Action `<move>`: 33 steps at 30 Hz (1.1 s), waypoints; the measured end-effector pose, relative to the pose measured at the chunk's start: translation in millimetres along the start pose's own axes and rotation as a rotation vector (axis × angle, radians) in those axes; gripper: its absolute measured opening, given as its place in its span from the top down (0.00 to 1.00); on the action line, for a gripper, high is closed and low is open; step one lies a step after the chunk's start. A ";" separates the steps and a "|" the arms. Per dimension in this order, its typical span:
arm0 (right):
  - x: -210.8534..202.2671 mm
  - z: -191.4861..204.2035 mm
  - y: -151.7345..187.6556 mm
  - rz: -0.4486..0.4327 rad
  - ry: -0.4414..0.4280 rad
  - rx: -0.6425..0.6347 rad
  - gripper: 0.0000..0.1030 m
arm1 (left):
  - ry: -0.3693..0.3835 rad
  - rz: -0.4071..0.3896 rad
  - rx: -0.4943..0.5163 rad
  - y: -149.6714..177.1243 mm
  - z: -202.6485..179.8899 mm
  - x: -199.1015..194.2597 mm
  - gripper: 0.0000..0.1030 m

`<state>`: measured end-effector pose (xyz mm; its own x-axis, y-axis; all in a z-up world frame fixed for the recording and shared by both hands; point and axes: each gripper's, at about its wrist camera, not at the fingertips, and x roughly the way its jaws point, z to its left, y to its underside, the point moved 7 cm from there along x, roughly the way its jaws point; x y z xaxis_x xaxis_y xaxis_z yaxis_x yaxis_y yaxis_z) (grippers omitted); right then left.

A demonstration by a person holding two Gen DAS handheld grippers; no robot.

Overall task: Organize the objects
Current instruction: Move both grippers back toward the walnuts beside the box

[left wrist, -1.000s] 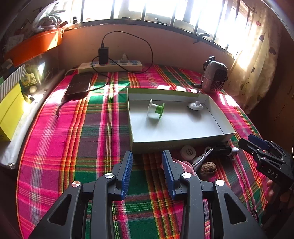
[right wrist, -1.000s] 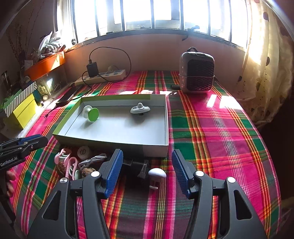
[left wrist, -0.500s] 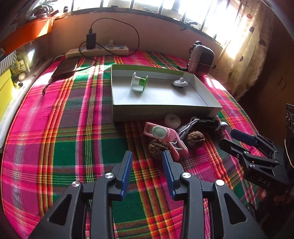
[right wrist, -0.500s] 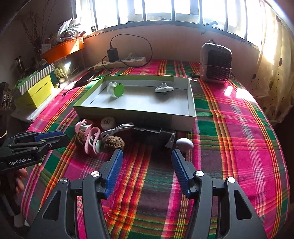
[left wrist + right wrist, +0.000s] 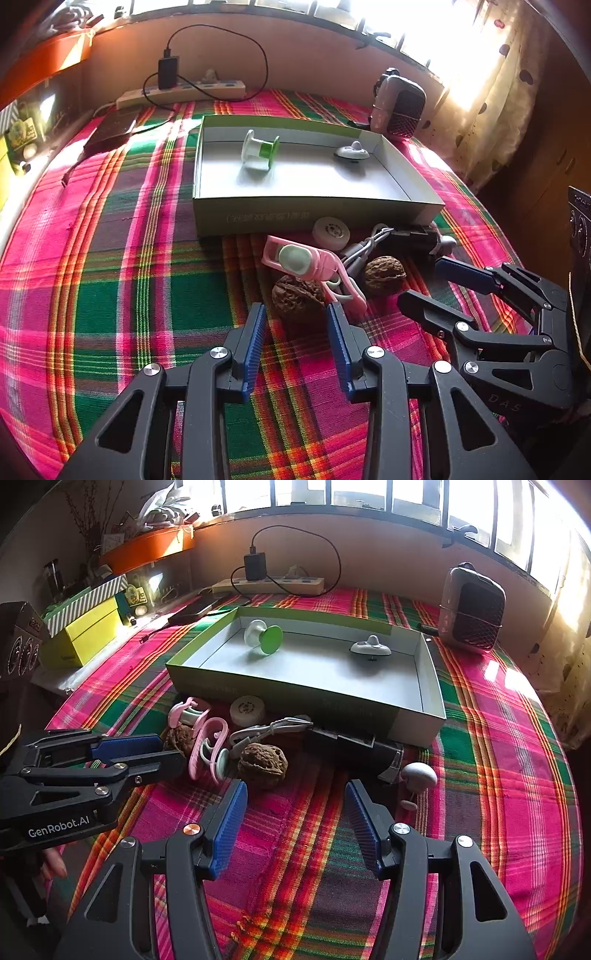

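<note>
Cloth in pink, green and red plaid (image 5: 110, 280) fills more of both wrist views than a second ago, because you have brought both grippers down and in toward the clutter. The shallow grey cardboard tray with the green rim (image 5: 317, 216) holds only a green-and-white spool (image 5: 259, 149) and a small white spinning top (image 5: 352, 152), so I judge the sorting barely begun.

The rest lies on the cloth just outside the tray's near wall: a black cylindrical device (image 5: 351, 749), a pink clip-shaped gadget (image 5: 303, 260), two brown walnuts and a round white disc (image 5: 330, 232).

Your left gripper (image 5: 297, 334) has edged its jaws slightly wider; they stand spread and empty, the nearer walnut (image 5: 297, 299) just ahead of their tips. Your right gripper (image 5: 295, 816) is spread too, holding nothing, the other walnut (image 5: 263, 762) just beyond its left pad.
</note>
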<state>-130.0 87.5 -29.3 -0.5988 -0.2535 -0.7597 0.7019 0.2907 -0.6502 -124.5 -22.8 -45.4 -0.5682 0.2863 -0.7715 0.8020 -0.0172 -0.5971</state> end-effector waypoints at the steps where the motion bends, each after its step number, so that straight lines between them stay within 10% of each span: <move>1: 0.6 0.4 -1.0 0.001 -0.004 -0.001 0.45 | -0.004 -0.003 0.001 -0.8 0.0 0.0 0.68; 33: 28.0 8.2 -6.9 0.043 -0.028 -0.055 0.45 | -0.025 -0.002 -0.002 -12.4 6.4 11.2 0.64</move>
<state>-148.5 70.8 -46.1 -0.5568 -0.2649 -0.7873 0.7044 0.3517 -0.6166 -142.0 -25.5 -48.0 -0.5745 0.2625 -0.7753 0.8010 -0.0146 -0.5985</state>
